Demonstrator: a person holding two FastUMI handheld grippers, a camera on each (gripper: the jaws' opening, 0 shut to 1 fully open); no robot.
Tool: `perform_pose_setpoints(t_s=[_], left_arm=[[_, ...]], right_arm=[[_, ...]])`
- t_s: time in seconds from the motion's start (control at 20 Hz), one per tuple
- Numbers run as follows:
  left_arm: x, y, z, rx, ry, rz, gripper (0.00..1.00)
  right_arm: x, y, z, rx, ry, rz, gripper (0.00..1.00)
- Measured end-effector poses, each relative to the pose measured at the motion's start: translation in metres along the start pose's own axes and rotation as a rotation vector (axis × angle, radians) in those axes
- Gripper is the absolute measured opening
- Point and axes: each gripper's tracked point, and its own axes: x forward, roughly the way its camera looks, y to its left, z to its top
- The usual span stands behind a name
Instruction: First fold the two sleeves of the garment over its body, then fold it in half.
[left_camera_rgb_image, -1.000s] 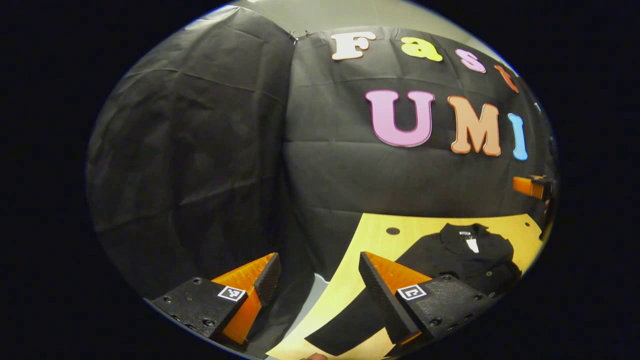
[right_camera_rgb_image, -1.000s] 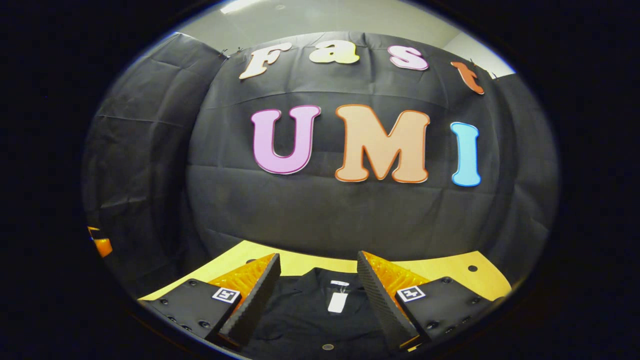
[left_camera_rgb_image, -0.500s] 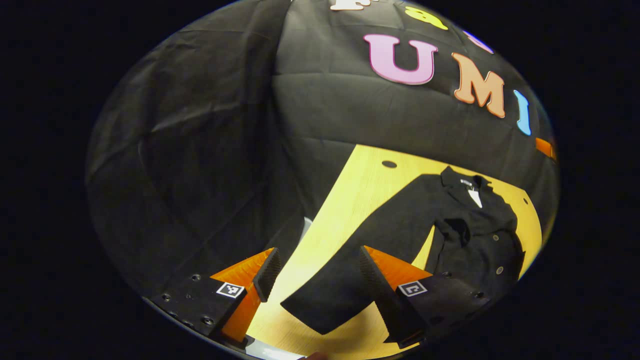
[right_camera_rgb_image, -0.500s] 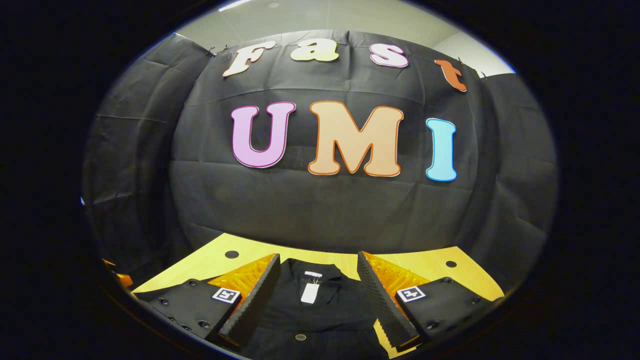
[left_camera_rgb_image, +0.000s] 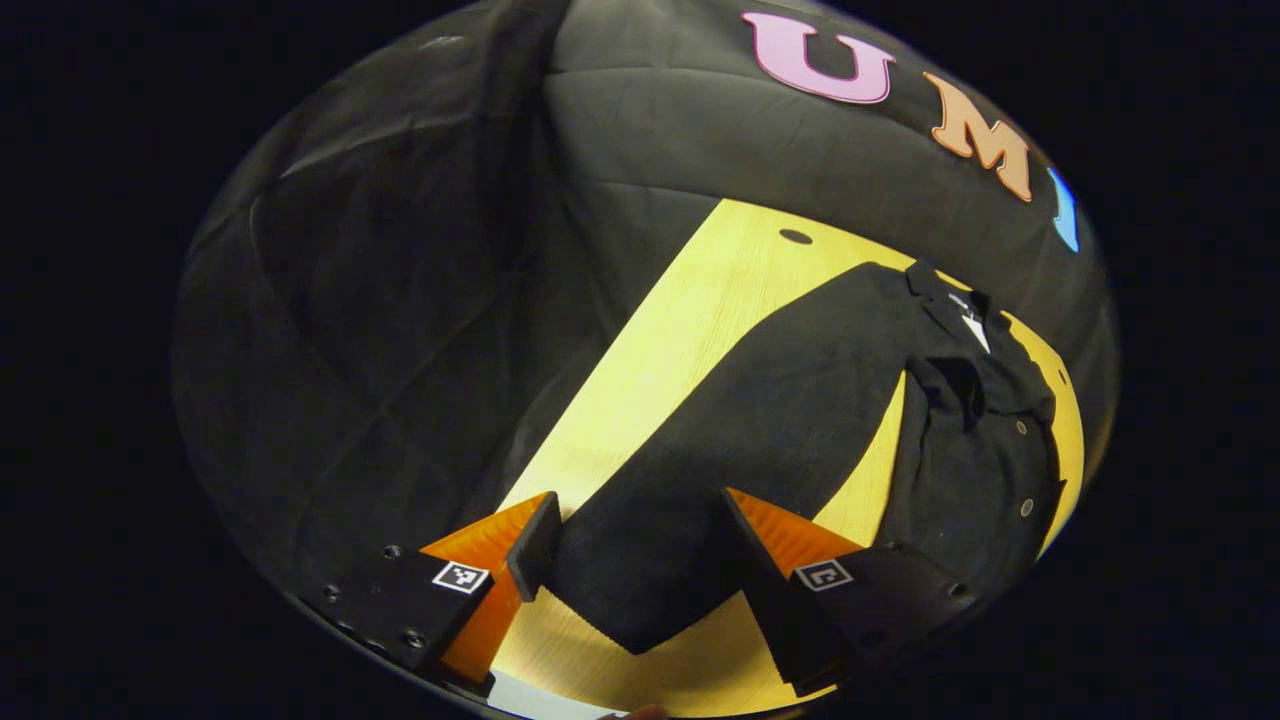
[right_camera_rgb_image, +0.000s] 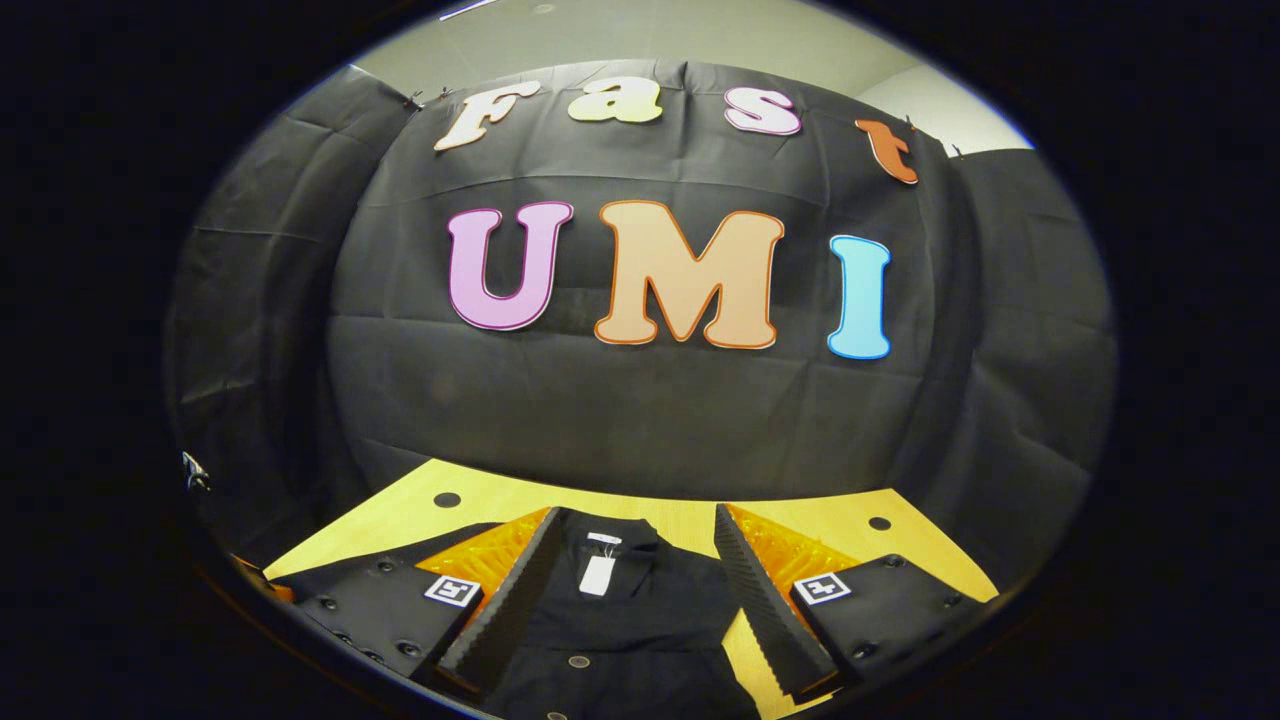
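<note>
On the yellow table (left_camera_rgb_image: 690, 330) the black garment (left_camera_rgb_image: 960, 440) lies flat. I've lowered my left tool (left_camera_rgb_image: 640, 560), fingers apart, over its sleeve (left_camera_rgb_image: 740, 440); my right tool (right_camera_rgb_image: 630, 590) waits spread above the collar (right_camera_rgb_image: 610, 545).

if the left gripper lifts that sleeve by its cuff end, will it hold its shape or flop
Likely flop: the sleeve is thin dark cloth lying flat on the table, so it should drape from the left gripper, whose open fingers straddle its end. It probably weighs little. Lifting high may drag the garment, since there are bunched folds at the shoulder.
</note>
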Motion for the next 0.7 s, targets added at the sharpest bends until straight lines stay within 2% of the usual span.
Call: perform_pose_setpoints(t_s=[0.25,0.5,0.55,0.6,0.7], left_arm=[[0.004,0.001,-0.006,0.019,0.003,0.015,0.95],[0.007,-0.003,-0.002,0.062,-0.039,-0.008,0.87],[0.009,-0.007,-0.003,0.067,-0.044,-0.018,0.82],[0.011,-0.011,-0.001,0.068,-0.051,-0.02,0.63],[0.009,-0.01,0.0,0.048,-0.056,-0.012,0.27]], right_arm=[[-0.007,-0.01,0.0,-0.003,-0.005,-0.019,0.98],[-0.015,-0.022,0.003,-0.003,-0.027,-0.04,0.99],[-0.015,-0.024,0.003,-0.003,-0.026,-0.041,0.95],[-0.015,-0.026,0.001,-0.004,-0.022,-0.041,1.0],[-0.018,-0.03,-0.004,-0.005,-0.01,-0.041,0.98]])
